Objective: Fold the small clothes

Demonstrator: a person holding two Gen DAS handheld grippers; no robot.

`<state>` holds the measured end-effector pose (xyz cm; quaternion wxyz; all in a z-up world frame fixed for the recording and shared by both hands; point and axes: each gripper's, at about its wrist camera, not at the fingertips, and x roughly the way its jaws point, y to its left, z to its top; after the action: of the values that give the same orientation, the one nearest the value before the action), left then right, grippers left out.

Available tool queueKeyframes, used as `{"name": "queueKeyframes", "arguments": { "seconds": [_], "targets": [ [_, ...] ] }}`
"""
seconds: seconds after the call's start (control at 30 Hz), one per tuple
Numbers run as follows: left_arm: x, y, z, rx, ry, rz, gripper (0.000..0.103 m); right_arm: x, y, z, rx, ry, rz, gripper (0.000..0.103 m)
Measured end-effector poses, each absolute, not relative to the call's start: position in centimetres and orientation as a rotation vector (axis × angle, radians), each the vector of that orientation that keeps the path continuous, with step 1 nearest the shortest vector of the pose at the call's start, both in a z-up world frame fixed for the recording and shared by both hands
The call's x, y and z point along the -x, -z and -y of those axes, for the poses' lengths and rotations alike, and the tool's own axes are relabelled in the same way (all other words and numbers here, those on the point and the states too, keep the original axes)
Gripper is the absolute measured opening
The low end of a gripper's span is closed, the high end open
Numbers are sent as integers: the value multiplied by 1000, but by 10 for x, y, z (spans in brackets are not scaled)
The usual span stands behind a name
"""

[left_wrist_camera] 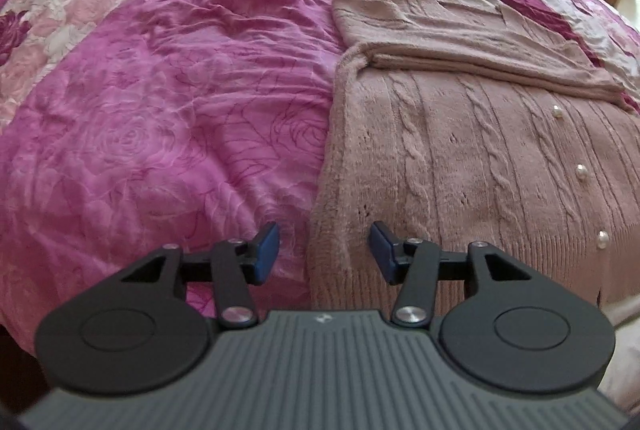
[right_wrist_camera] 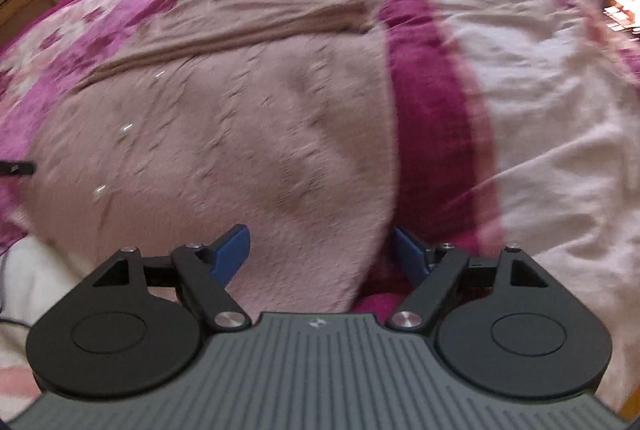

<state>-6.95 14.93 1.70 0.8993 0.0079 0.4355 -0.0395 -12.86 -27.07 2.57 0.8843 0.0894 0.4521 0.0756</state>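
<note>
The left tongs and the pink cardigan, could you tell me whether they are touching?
Cannot tell. In the left wrist view the open left tongs straddle the cardigan edge, but any gap beneath the tips is not visible.

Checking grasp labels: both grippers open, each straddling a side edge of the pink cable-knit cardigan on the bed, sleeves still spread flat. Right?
Not quite. A sleeve is already folded across the cardigan, as the left wrist view shows. Left gripper and right gripper are both open at its edges.
</note>
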Motion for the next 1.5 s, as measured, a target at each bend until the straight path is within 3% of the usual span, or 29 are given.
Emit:
{"name": "queueKeyframes", "arguments": {
  "seconds": [0.4, 0.53, 0.7, 0.97, 1.03, 1.1, 1.23, 1.33, 1.5],
  "targets": [
    [71, 10, -156, 198, 260, -984, 50, 115, -11, 278, -321, -249, -959, 83],
    [73, 9, -155, 203, 298, -990, 38, 114, -9, 281, -362, -265, -938, 78],
    [76, 13, -158, 246, 266, -1004, 40, 114, -8, 282, -362, -258, -938, 70],
    [73, 17, -159, 287, 253, -1010, 42, 112, -7, 279, -357, -275, -944, 68],
    [72, 17, -160, 302, 254, -1008, 35, 112, -6, 280, -367, -276, -936, 62],
    [73, 15, -163, 347, 284, -1001, 15, 113, -6, 282, -379, -266, -928, 51],
    [73, 13, -165, 419, 320, -997, 15, 114, -5, 290, -448, -272, -907, 26],
    [71, 13, -166, 474, 331, -996, 15, 113, -8, 293, -484, -281, -878, 20],
    [65, 19, -165, 503, 307, -1028, 18, 110, -11, 290, -494, -299, -850, 19]
  ]
}}
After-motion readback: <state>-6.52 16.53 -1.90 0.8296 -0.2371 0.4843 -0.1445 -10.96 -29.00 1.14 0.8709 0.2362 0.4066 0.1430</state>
